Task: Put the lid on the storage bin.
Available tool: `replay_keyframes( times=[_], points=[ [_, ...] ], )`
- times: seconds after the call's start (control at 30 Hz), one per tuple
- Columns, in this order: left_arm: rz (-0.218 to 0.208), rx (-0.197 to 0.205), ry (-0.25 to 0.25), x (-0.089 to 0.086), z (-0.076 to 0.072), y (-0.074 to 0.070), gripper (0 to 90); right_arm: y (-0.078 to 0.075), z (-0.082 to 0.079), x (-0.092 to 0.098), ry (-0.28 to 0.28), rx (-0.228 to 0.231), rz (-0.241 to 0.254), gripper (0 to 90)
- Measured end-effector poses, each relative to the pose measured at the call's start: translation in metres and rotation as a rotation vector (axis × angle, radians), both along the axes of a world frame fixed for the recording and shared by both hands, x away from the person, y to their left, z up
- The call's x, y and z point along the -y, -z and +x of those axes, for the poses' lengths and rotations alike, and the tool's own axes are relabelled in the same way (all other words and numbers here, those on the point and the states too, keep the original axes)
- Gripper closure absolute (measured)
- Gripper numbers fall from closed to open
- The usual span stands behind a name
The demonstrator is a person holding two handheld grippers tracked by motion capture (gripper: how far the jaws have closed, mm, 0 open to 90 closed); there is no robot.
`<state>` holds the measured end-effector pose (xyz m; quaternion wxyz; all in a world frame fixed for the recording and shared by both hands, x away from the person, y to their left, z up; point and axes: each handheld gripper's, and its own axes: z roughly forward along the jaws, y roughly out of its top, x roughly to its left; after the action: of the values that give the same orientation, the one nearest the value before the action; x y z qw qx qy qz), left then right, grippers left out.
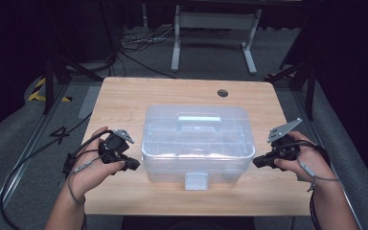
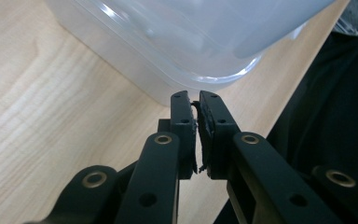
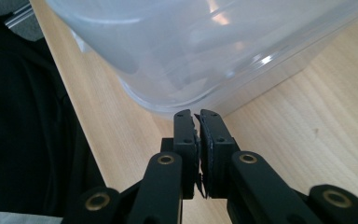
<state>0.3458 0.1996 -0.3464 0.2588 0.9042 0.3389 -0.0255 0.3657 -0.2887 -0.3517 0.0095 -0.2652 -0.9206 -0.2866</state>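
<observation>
A clear plastic storage box [image 1: 197, 143] with a closed lid stands in the middle of the wooden table [image 1: 124, 96]. It has a top handle [image 1: 199, 120] and a front latch [image 1: 196, 181]. My left gripper [image 1: 135, 164] lies at the box's near left corner, tips pointing at it. In the left gripper view the jaws [image 2: 196, 95] are drawn together with only a thin slit, nothing between them, just short of the box [image 2: 191, 42]. My right gripper [image 1: 256, 162] mirrors this at the near right corner. Its jaws [image 3: 197, 114] are likewise together and empty, close to the box wall [image 3: 205, 46].
A round cable hole [image 1: 223, 93] sits at the table's far right. Bare wood lies to both sides of the box and behind it. The near table edge is close behind both hands. A white desk frame [image 1: 215, 33] and cables stand on the floor beyond.
</observation>
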Motion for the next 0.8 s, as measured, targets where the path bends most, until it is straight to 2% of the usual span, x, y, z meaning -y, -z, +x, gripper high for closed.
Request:
replay_keyframes(
  times=[0.03, 0.13, 0.17, 0.23, 0.27, 0.3, 0.33, 0.37, 0.43, 0.47, 0.5, 0.53, 0.57, 0.67, 0.73, 0.77, 0.8],
  points=[
    [0.0, 0.0, 0.0, 0.0, 0.0, 0.0, 81.9, 0.0, 0.0, 0.0, 0.0, 0.0, 0.0, 86.4],
    [-0.046, 0.047, -0.028, -0.006, 0.0, -0.004, 80.5, -0.005, 0.002, 0.006, 0.017, 0.027, 0.034, 86.0],
    [-0.064, 0.075, -0.058, -0.009, -0.001, -0.005, 79.0, -0.008, 0.003, 0.009, 0.031, 0.043, 0.052, 85.0],
    [-0.091, 0.106, -0.087, -0.014, 0.0, -0.007, 77.1, -0.01, 0.004, 0.012, 0.049, 0.062, 0.077, 84.0],
    [-0.098, 0.12, -0.096, -0.016, 0.0, -0.007, 76.1, -0.012, 0.005, 0.014, 0.068, 0.083, 0.096, 82.4],
    [-0.098, 0.12, -0.096, -0.016, 0.0, -0.007, 75.1, -0.012, 0.005, 0.014, 0.068, 0.083, 0.096, 82.4],
    [-0.118, 0.144, -0.123, -0.02, 0.001, -0.007, 72.6, -0.014, 0.007, 0.017, 0.103, 0.121, 0.134, 81.7],
    [-0.126, 0.159, -0.137, -0.022, 0.002, -0.007, 70.7, -0.015, 0.008, 0.019, 0.118, 0.132, 0.15, 81.2],
    [-0.142, 0.164, -0.158, -0.026, 0.004, -0.006, 69.7, -0.017, 0.009, 0.022, 0.15, 0.167, 0.187, 78.4],
    [-0.142, 0.164, -0.158, -0.026, 0.004, -0.006, 69.2, -0.017, 0.009, 0.022, 0.15, 0.167, 0.187, 78.4],
    [-0.151, 0.168, -0.164, -0.028, 0.005, -0.006, 69.2, -0.018, 0.01, 0.024, 0.165, 0.191, 0.207, 77.7],
    [-0.156, 0.181, -0.17, -0.03, 0.006, -0.005, 68.7, -0.019, 0.011, 0.025, 0.18, 0.2, 0.223, 76.3],
    [-0.151, 0.206, -0.19, -0.033, 0.007, -0.004, 65.1, -0.019, 0.012, 0.028, 0.205, 0.229, 0.25, 68.1],
    [-0.152, 0.266, -0.225, -0.038, 0.011, -0.003, 60.1, -0.018, 0.015, 0.032, 0.252, 0.27, 0.266, 67.0],
    [-0.172, 0.277, -0.252, -0.041, 0.012, -0.002, 57.3, -0.016, 0.017, 0.035, 0.277, 0.283, 0.278, 63.0],
    [-0.179, 0.298, -0.254, -0.043, 0.014, -0.001, 55.2, -0.015, 0.018, 0.037, 0.285, 0.294, 0.272, 62.3],
    [-0.181, 0.303, -0.266, -0.045, 0.015, 0.0, 54.6, -0.014, 0.02, 0.038, 0.298, 0.302, 0.271, 61.0]
  ],
)
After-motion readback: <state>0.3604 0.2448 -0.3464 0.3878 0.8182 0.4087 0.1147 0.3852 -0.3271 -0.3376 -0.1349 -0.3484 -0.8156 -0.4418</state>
